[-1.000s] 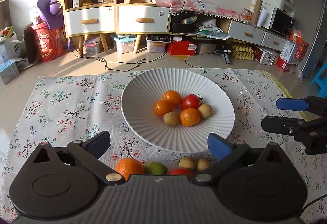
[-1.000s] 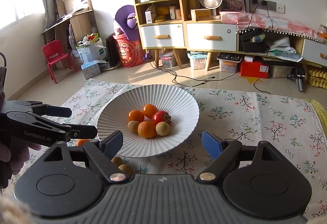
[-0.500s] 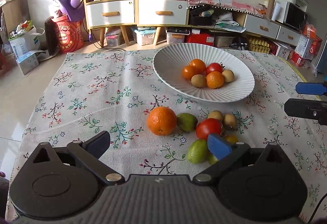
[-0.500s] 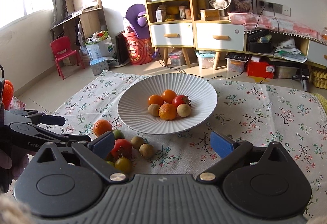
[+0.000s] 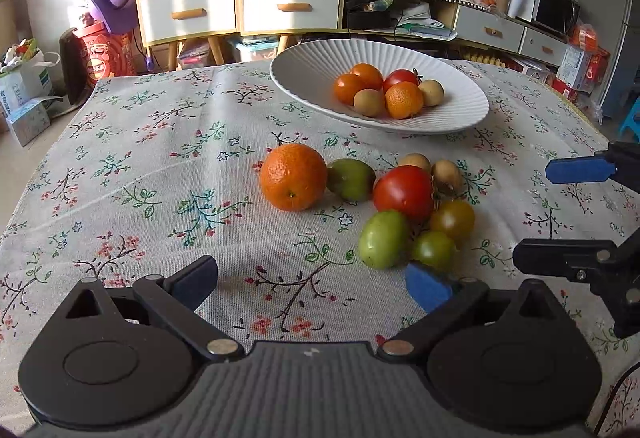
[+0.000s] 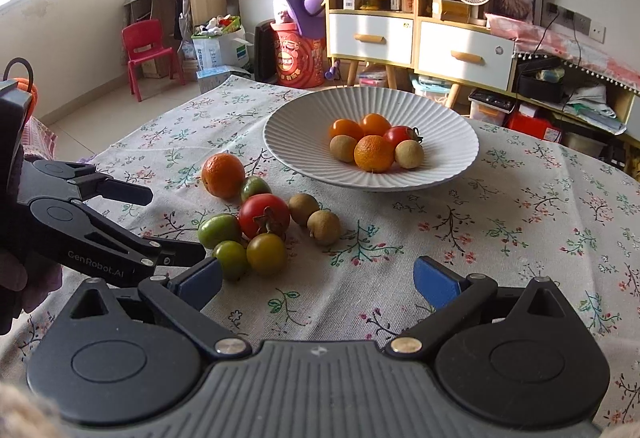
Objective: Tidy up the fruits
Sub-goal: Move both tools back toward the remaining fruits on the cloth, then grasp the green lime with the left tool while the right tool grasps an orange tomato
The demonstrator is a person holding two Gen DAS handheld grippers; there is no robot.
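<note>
Left gripper (image 5: 310,282): fingers spread wide, nothing between them, only floral cloth on the counter (image 5: 132,166). Right gripper (image 6: 318,278): fingers also wide, empty.

Just ahead of the left gripper's right finger: loose fruit cluster. Nearest, a small green tomato (image 5: 433,249) and a larger green fruit (image 5: 383,239), touching. Behind them a yellow-brown tomato (image 5: 453,219) and a red tomato (image 5: 404,192). Further, an orange (image 5: 293,177) ahead of the gap between the fingers, a green-red fruit (image 5: 351,180) against it, two brown longans (image 5: 446,174) beyond the red tomato.

Farthest: white ribbed plate (image 5: 304,74), holding oranges, a red tomato and brown fruits, apart from the cluster.
</note>
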